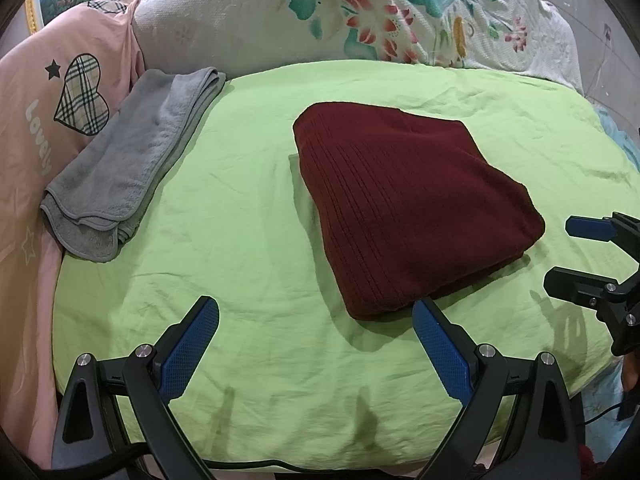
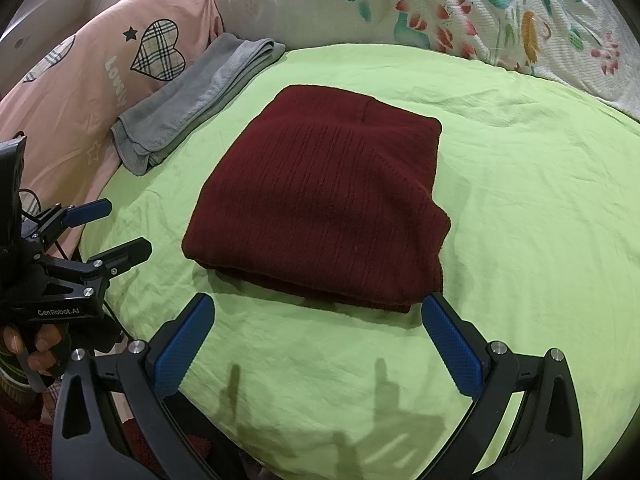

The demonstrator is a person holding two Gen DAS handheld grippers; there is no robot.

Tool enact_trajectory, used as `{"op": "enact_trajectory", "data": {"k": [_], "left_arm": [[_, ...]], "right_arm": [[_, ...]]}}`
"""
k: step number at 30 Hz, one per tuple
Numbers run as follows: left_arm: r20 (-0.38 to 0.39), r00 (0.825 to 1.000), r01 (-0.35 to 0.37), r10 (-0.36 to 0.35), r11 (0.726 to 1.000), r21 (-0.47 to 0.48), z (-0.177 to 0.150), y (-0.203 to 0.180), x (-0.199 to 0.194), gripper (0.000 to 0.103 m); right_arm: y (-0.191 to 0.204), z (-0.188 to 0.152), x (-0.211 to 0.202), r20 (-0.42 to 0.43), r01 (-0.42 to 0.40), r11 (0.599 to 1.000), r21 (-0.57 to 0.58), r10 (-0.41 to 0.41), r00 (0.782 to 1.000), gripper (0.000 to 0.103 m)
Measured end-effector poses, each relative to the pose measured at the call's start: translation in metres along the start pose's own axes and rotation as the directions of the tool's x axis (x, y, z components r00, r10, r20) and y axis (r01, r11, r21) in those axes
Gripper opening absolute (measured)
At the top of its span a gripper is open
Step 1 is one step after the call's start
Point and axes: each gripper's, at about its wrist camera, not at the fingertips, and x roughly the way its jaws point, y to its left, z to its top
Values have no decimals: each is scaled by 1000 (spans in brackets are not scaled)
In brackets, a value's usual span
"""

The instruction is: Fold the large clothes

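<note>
mostly green sheet (image 1: 248,208), folded maroon sweater (image 1: 400,200), grey towel (image 1: 128,168), floral quilt (image 1: 360,12)

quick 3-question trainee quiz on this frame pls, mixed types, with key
1. True or false: the maroon knit garment lies folded on the green sheet.
2. Multiple choice: where is the grey towel? A) on top of the maroon garment B) at the sheet's edge beside the pink bedding, apart from the garment C) held in a gripper
3. Fill in: the left gripper and right gripper are both ____ and hold nothing.

Key: 1 true; 2 B; 3 open
</note>
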Motion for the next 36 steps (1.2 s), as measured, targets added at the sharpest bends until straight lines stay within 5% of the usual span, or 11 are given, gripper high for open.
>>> {"op": "enact_trajectory", "data": {"k": [36], "left_arm": [[6, 1000, -2, 2, 1000, -5, 2, -6, -5, 98]], "right_arm": [[-3, 5, -4, 10, -8, 1000, 1, 8, 1000, 103]]}}
